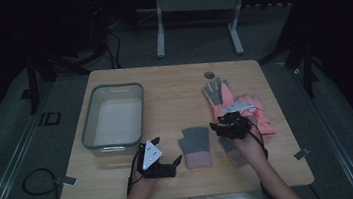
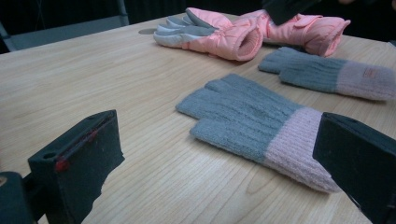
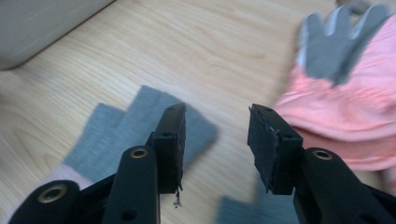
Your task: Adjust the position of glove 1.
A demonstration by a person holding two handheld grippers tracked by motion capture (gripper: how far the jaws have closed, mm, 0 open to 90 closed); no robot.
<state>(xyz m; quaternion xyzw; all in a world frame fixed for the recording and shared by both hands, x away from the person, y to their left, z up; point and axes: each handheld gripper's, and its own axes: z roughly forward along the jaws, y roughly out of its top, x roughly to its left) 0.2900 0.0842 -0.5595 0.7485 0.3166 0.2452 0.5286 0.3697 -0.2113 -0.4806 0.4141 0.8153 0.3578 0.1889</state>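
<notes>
Wooden table (image 1: pixel 173 87) with two pairs of gloves on it. Left gripper (image 1: pixel 174 164) rests low at the near edge, jaws spread wide with nothing between them; in the left gripper view the nearer grey knit glove (image 2: pixel 252 123) with a pale pink cuff lies flat on the wood between the two black jaws but farther off, not touched. Right gripper (image 1: pixel 217 125) hovers over the right half of the table, jaws parted and empty, bare wood showing through the gap in the right gripper view. Second grey knit glove (image 1: pixel 231 148) lies flat just under and behind that gripper, partly hidden by the hand; its mate (image 1: pixel 196 146) sits just to its left, apart from it. Pink padded gloves (image 1: pixel 253 108) with grey fingers lie past the right gripper, toward the far right of the table, side by side and touching. Grey plastic bin (image 1: pixel 113 117) stands on the left half of the table, well apart from the gloves.
</notes>
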